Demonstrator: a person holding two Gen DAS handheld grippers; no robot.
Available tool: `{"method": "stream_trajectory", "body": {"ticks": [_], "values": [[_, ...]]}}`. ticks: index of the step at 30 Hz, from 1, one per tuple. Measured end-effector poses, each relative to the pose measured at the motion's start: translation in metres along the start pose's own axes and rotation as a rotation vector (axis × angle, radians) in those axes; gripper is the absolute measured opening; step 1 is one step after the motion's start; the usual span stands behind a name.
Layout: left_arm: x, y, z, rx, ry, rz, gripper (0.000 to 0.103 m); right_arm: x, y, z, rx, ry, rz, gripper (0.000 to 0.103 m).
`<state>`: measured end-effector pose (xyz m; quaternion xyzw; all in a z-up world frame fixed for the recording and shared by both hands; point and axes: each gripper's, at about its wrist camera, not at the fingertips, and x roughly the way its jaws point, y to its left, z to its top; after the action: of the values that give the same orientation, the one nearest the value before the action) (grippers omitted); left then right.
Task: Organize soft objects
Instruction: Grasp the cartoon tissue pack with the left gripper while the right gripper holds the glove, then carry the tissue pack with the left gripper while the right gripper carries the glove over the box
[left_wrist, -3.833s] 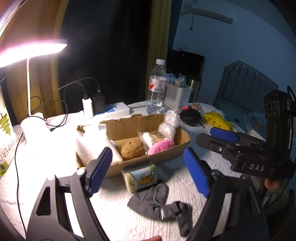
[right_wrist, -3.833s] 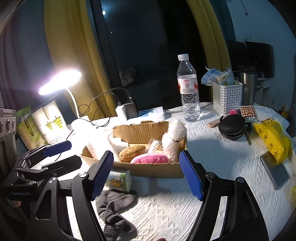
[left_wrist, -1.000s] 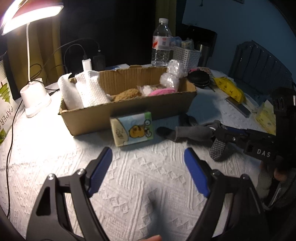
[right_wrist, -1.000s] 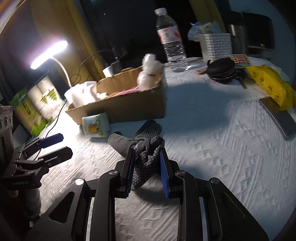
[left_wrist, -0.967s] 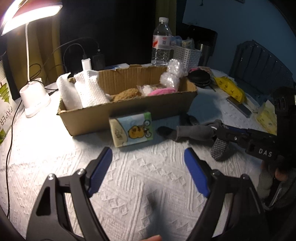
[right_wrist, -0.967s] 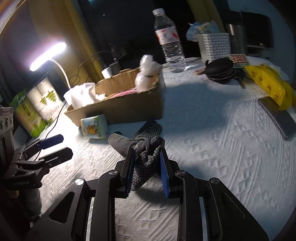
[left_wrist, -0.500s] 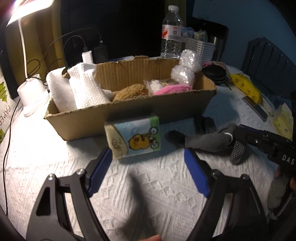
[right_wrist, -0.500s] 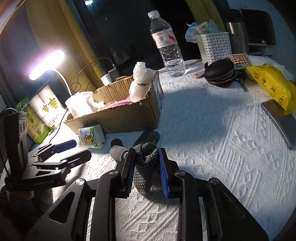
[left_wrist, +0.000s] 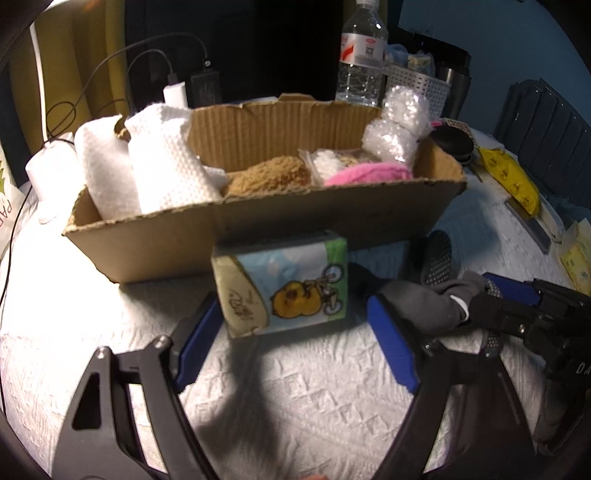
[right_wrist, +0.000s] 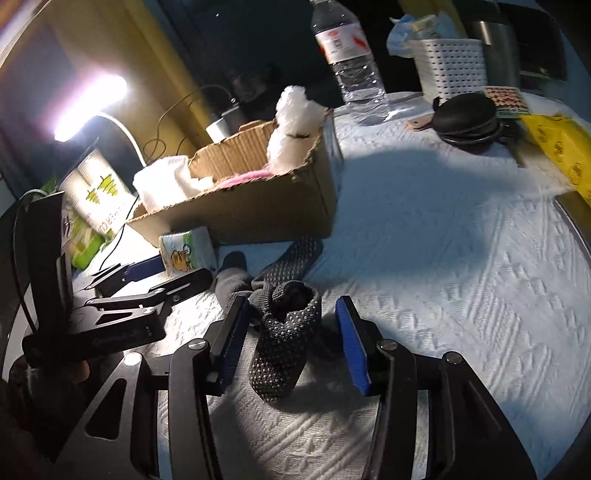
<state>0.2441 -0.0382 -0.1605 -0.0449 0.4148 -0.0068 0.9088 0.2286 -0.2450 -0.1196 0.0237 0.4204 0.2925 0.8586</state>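
A tissue pack (left_wrist: 284, 284) printed with a yellow duck stands on the white tablecloth in front of a cardboard box (left_wrist: 332, 218). My left gripper (left_wrist: 293, 301) is open, its blue pads on either side of the pack without pressing it. In the right wrist view a grey sock with a dotted sole (right_wrist: 280, 347) lies on the cloth between the pads of my right gripper (right_wrist: 291, 302), whose jaws are opening and no longer press it. The box (right_wrist: 258, 206) holds white paper towels (left_wrist: 162, 162), a brown plush (left_wrist: 269, 177), a pink plush (left_wrist: 369, 173) and bubble wrap (left_wrist: 399, 125).
Behind the box stand a water bottle (left_wrist: 360, 55), a white basket (right_wrist: 447, 62), chargers with cables (left_wrist: 177, 92) and a lit desk lamp (right_wrist: 88, 107). A black round case (right_wrist: 465, 114) and a yellow packet (right_wrist: 561, 144) lie at the right.
The right gripper's jaws have come apart and let go of the grey sock, which now rests on the cloth. The left gripper has moved forward and down onto the tissue pack.
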Motion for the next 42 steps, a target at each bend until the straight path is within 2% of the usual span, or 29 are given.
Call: {"method": "stream_trajectory", "body": {"ticks": [5,8,9,13,19,28,42], "values": [[0.006,0.007,0.001,-0.038,0.019,-0.025,0.081,0.005,0.006,0.0,-0.035,0.029,0.023,0.051],[0.002,0.007,0.001,-0.026,0.001,-0.05,0.076,0.008,0.012,0.0,-0.056,0.041,0.029,0.05],[0.002,0.006,0.0,-0.017,0.0,-0.054,0.067,0.009,0.012,0.0,-0.057,0.039,0.037,0.044],[-0.002,0.004,0.0,-0.007,-0.014,-0.084,0.067,0.007,0.015,-0.001,-0.068,0.028,0.048,0.028],[-0.016,0.004,-0.002,0.015,-0.038,-0.114,0.066,0.002,0.018,-0.003,-0.09,-0.005,0.014,0.02],[-0.049,0.01,-0.01,0.031,-0.09,-0.131,0.066,-0.015,0.037,-0.007,-0.114,-0.035,-0.011,0.02],[-0.095,0.03,-0.005,0.022,-0.176,-0.144,0.067,-0.049,0.075,0.011,-0.187,-0.116,-0.032,0.02]]}}
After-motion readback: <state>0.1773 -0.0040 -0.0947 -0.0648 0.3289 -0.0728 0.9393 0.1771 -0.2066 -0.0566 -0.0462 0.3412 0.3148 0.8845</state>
